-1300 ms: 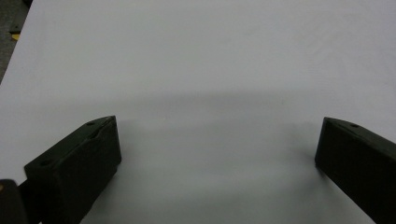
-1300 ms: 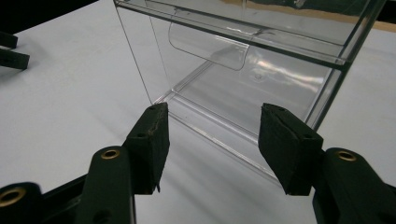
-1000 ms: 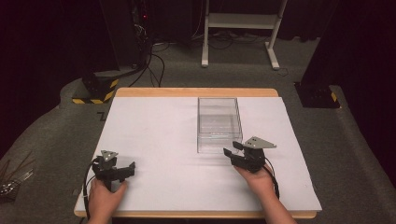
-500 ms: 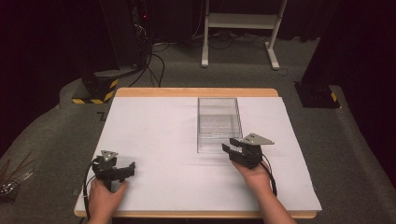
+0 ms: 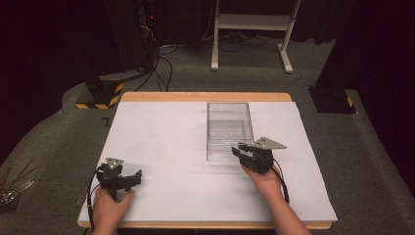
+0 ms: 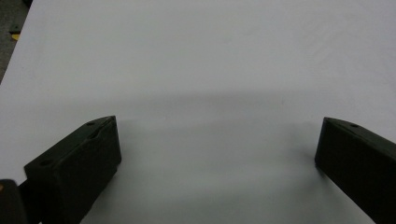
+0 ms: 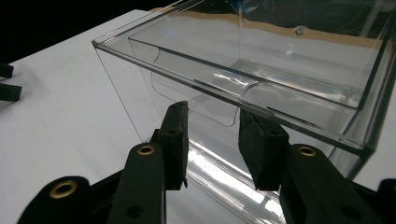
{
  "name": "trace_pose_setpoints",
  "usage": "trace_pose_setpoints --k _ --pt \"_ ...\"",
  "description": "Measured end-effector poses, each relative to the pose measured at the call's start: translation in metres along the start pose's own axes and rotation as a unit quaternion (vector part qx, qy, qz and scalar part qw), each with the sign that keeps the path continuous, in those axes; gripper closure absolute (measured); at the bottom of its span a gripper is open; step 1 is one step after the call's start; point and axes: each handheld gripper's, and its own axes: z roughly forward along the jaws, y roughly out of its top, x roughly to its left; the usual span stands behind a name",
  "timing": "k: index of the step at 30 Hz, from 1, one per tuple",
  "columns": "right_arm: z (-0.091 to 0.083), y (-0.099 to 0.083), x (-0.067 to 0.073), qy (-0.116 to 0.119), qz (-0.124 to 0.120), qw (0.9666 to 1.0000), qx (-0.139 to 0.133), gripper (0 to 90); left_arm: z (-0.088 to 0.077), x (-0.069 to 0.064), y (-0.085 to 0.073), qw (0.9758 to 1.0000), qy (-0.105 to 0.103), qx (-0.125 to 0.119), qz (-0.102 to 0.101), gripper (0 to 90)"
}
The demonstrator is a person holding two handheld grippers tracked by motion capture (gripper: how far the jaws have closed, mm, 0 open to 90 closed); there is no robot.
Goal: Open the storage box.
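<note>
right gripper [image 5: 241, 151]: at clear box [image 5: 229, 128] 6 o'clock end, jaws just been closing, near wall between them, not pressing | left gripper [image 5: 128, 177]: 7 o'clock, jaws wide apart, nothing between

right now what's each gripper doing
left gripper: open, nothing between its jaws.
right gripper: jaws have just been closing at the clear box front wall, no grip yet.

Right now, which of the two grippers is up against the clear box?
The right gripper: its jaws, which have just been closing, sit at the near end wall of the clear box. The left gripper rests apart on bare white table, jaws wide.
</note>
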Motion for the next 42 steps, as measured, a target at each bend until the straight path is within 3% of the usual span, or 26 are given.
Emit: trace_pose_setpoints --k 19,27,42 --pt "0.005 -0.001 -0.008 0.035 0.005 0.9993 -0.01 65.5 0.0 0.0 0.0 1.0 0.0 0.0 0.0 0.4" --pt "0.003 -0.003 -0.014 0.057 0.012 0.9982 -0.014 74.8 0.0 0.0 0.0 1.0 0.0 0.0 0.0 0.4" --pt "-0.004 -0.006 -0.015 0.072 0.001 0.9974 -0.011 78.7 0.0 0.0 0.0 1.0 0.0 0.0 0.0 0.4"
